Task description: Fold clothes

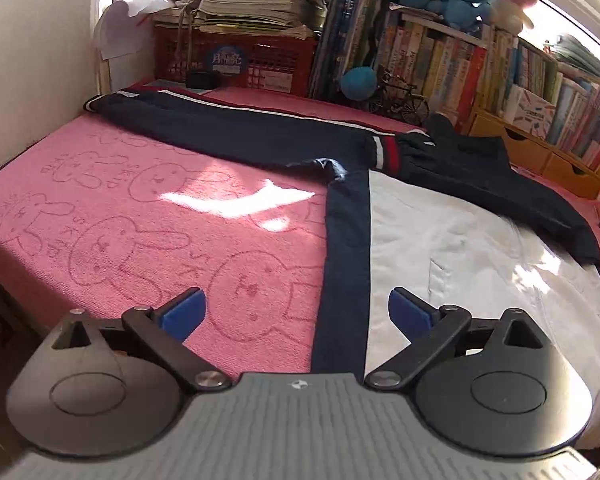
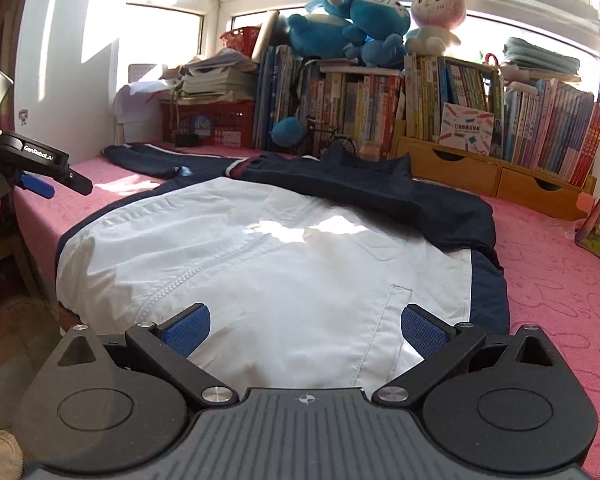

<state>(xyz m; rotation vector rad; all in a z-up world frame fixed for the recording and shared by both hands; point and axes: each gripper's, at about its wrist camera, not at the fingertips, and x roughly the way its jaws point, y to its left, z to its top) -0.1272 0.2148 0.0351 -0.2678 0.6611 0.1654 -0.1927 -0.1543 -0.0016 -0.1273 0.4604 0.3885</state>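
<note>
Hovered with both sets of jaws spread wide and empty, left gripper (image 1: 296, 312) over jacket (image 1: 452, 248) edge, sleeve (image 1: 236, 128) stretching toward ten o'clock, right gripper (image 2: 306, 328) above white front.

**Black tools, blue pads**

Each tool (image 1: 296, 312) (image 2: 306, 328) has black linkage arms with silver screws, blue ribbed pads (image 2: 188, 330), round black discs and a grey ridged body. The left tool (image 2: 40, 184) bears white lettering, seemingly "GenRobot.AI".

Both wrist views low over jacket (image 1: 460, 240)
</note>
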